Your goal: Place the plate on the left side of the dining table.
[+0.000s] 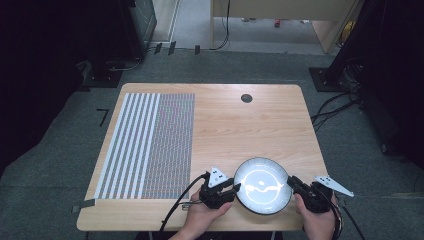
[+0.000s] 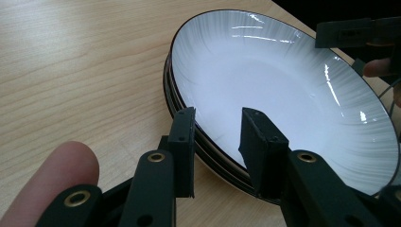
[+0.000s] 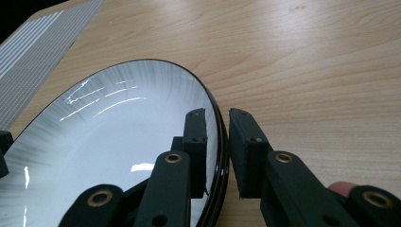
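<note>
A wooden table (image 1: 250, 130) stands on grey carpet, with a striped and finely patterned mat (image 1: 147, 145) covering its left part and a small dark round disc (image 1: 246, 98) set near its far edge. Near the front edge sits a white plate (image 1: 262, 185) with a dark rim. The left gripper (image 1: 236, 188) meets the plate's left rim and the right gripper (image 1: 290, 183) its right rim, each held by a hand coming in from below.

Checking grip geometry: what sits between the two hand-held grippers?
The stack of white plates: in the high view, the left hand-held gripper is at its left rim and the right hand-held gripper at its right rim.
</note>
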Demonstrator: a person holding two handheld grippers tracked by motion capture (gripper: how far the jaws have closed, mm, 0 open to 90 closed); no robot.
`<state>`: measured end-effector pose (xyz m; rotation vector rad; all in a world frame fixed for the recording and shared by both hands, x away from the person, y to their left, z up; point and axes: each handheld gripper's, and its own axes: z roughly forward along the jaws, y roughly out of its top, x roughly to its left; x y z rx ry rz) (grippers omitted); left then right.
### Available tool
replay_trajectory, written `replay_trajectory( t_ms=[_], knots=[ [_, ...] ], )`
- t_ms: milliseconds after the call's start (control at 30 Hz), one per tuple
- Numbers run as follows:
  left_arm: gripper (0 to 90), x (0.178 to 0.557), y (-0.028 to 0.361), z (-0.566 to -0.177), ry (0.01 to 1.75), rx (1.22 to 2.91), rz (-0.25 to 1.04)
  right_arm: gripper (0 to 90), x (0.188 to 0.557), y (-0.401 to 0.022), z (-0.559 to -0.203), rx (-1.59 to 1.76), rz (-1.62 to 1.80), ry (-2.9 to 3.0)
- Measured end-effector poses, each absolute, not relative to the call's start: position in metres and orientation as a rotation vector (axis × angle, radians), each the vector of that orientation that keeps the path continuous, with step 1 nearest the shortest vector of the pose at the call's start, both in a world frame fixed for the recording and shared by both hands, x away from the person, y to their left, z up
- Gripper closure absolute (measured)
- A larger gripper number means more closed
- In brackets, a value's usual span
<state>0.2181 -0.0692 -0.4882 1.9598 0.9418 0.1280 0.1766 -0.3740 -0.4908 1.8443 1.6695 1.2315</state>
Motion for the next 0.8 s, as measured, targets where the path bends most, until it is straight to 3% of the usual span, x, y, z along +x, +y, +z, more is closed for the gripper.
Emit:
replay_trajectory(
  t_ms=[167, 400, 800],
  knots=[
    [67.3, 0.2197, -0.0699, -0.4904, 0.948, 1.974, 0.135, 76.3, 0.176, -0.3785, -0.4913, 1.87, 1.227, 1.627],
    [72.8, 0.221, -0.0659, -0.4881, 0.926, 1.973, 0.113, 83.2, 0.1785, -0.3751, -0.4933, 1.873, 1.23, 1.662],
    [75.8, 0.2211, -0.0652, -0.487, 0.925, 1.976, 0.103, 81.0, 0.1751, -0.3824, -0.4894, 2.032, 1.277, 1.642]
  ],
)
